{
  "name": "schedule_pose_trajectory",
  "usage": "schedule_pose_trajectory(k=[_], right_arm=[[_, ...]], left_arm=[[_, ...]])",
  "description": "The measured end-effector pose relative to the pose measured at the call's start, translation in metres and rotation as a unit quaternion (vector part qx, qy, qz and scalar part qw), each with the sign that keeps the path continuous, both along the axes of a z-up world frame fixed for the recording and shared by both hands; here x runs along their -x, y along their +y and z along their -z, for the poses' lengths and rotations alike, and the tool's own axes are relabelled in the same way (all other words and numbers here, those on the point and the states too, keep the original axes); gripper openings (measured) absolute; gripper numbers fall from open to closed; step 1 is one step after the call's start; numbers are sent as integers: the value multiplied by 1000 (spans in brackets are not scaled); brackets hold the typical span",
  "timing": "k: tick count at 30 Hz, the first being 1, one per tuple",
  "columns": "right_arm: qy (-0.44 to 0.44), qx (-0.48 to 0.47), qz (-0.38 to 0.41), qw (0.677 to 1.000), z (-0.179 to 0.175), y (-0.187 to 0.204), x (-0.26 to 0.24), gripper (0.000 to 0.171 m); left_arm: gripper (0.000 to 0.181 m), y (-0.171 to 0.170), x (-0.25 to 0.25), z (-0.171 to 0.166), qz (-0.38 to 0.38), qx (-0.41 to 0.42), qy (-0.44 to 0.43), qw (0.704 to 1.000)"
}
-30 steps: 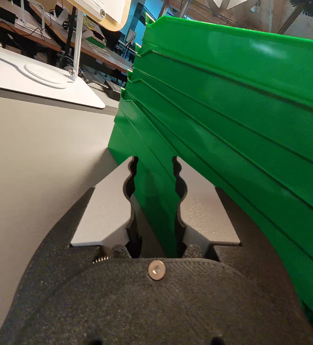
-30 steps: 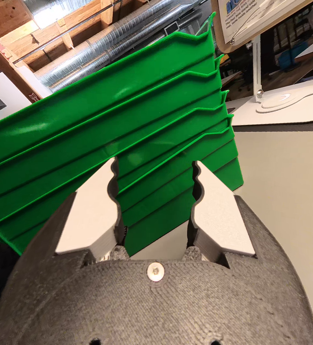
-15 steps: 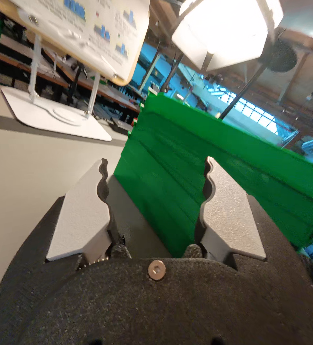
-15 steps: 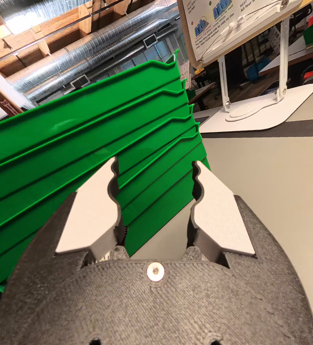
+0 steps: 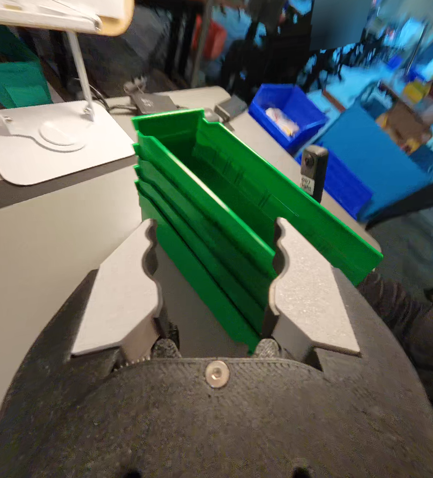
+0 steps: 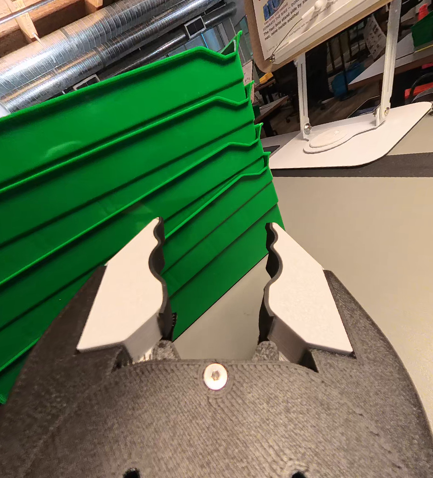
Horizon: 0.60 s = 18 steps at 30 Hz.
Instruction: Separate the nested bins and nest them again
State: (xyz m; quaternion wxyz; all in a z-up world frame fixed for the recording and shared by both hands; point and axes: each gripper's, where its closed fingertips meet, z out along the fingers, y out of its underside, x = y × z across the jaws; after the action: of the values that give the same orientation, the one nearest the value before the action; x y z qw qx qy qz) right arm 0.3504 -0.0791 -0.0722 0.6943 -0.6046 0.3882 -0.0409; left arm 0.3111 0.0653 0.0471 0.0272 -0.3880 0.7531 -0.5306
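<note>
1. Four green bins point(image 5: 210, 207), nested in one stack, on the grey surface point(image 5: 42, 245).
2. Left tool point(image 5: 215, 232): released, jaws wide apart; stack directly ahead, its left side wall between the fingers, no visible contact.
3. Right tool point(image 6: 215, 232): released; stack point(image 6: 106, 155) ahead-left, beside the left finger.
4. One white stand base point(image 6: 352, 137) ahead-right, well apart.

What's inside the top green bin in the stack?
In the left wrist view the top green bin looks empty: only its ribbed inner wall and part of the floor show. Its near end is hidden behind the left gripper, whose jaws stand open.
</note>
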Motion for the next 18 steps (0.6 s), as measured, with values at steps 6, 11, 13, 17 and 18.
schedule_pose_trajectory(k=[6, 11, 13, 17, 18], right_arm=[[9, -3, -4, 1000, 2, 0, -1, 80], [16, -4, -8, 1000, 3, 1, -2, 80], [16, -2, -9, 1000, 3, 2, -1, 80], [18, 0, -10, 1000, 4, 2, -2, 80], [18, 0, -11, 1000, 4, 2, -2, 80]], left_arm=[[64, -25, -19, -1, 33, -167, 6, 985], [71, -35, -30, 10, 42, -252, 18, 967], [81, -40, -32, 14, 45, -265, 27, 963], [105, -54, -29, 18, 56, -274, 42, 959], [112, -58, -26, 19, 65, -275, 42, 958]])
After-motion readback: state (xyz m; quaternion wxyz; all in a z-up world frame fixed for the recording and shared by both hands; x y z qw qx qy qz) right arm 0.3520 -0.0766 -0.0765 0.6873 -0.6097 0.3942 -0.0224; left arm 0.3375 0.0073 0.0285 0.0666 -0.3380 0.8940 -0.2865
